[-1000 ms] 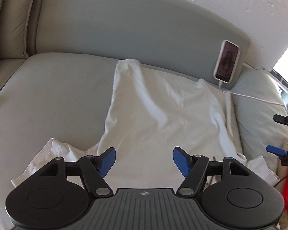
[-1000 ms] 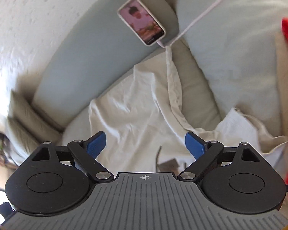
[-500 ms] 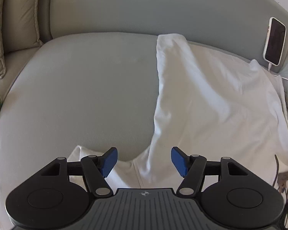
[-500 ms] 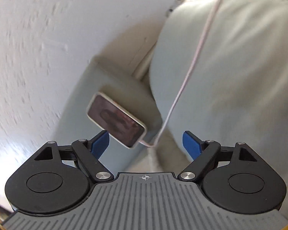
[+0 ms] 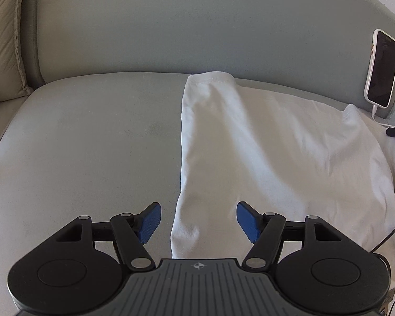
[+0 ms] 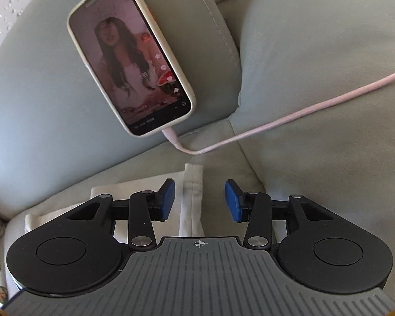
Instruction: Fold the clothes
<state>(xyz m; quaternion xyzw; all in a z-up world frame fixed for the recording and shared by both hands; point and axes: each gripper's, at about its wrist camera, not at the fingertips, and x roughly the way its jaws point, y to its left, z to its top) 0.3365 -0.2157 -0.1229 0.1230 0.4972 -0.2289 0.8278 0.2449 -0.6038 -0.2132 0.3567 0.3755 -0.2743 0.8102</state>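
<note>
Item: pale grey-green upholstered sofa seat [image 5: 87, 158], padded backrest [image 5: 197, 31] rising far behind it. I am seeing a white cotton garment [image 5: 263, 152] lying spread over the seat's right half. A white-cased smartphone [image 6: 130, 55] is leaning on the backrest, its pink charging cable [image 6: 289, 118] trailing right. I am holding the left gripper [image 5: 198, 222] released over the garment's left edge, and the right gripper [image 6: 200, 201] released over a hemmed corner.
</note>
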